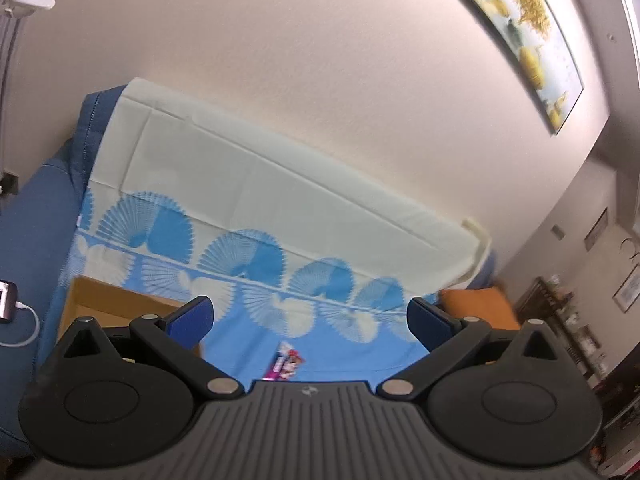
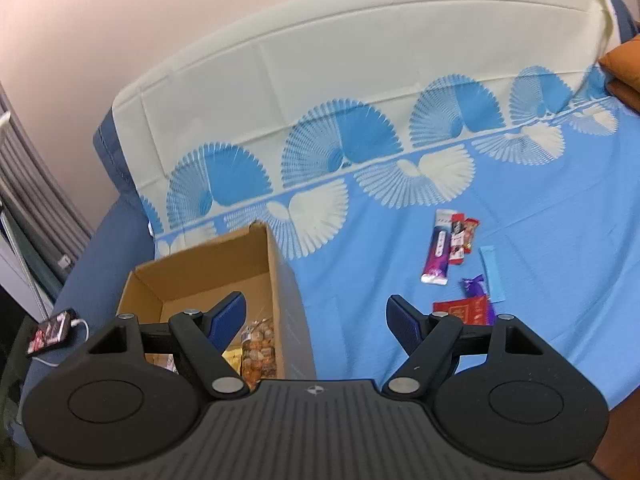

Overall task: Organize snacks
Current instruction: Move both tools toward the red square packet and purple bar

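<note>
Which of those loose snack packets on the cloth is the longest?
The purple-and-white packet, leftmost of the group, nearest the box. It runs longer than the red packets beside it.

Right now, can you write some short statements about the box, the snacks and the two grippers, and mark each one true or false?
1. The cardboard box is open at the top and already has snacks inside. True.
2. The right gripper is shut on a snack. False: its jaws are open, with nothing between them.
3. Several snack packets lie loose on the blue cloth, outside the box. True.
4. The left gripper holds the purple packet. False: it is open and empty; that packet lies on the cloth below it.
5. The phone lies inside the box. False: it lies outside, left of the box.
</note>
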### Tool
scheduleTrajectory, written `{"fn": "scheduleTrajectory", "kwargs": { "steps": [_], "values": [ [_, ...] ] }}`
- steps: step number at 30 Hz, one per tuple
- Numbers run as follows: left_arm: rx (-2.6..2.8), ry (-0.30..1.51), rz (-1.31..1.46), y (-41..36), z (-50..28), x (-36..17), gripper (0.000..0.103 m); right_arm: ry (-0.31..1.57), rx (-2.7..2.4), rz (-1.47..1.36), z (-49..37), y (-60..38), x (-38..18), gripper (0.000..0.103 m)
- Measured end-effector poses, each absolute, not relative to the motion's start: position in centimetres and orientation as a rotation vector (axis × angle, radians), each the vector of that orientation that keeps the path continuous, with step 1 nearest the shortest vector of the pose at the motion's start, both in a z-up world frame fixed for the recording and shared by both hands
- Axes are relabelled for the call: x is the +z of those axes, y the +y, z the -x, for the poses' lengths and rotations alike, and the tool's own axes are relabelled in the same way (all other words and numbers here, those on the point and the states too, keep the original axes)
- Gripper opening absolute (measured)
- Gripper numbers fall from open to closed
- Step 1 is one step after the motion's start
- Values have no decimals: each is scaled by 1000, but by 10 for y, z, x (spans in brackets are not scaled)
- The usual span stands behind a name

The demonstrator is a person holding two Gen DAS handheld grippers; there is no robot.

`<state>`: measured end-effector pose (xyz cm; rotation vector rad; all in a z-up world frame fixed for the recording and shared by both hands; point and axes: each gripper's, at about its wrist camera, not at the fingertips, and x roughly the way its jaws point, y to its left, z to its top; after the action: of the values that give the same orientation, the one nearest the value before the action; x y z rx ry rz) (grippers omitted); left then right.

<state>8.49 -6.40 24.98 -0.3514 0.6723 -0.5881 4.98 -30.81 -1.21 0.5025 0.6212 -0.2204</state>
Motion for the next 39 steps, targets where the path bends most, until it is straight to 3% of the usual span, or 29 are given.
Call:
{"fn": "scheduleTrajectory", "kwargs": {
  "steps": [4, 17, 26, 39],
  "values": [
    [-589, 719, 370, -69, -71, 256, 103, 581, -243, -509, -29, -319, -4, 80],
    [-534, 540, 307, -61, -27, 268, 103, 476, -319, -532, 17, -354, 3, 80],
    [-297, 750, 168, -72, -90, 186, 103, 602, -413, -619, 17, -398, -72, 83],
    [-199, 933, 42, -131, -168, 104, 103, 762, -514, -667, -78, -464, -193, 85]
  ]
}}
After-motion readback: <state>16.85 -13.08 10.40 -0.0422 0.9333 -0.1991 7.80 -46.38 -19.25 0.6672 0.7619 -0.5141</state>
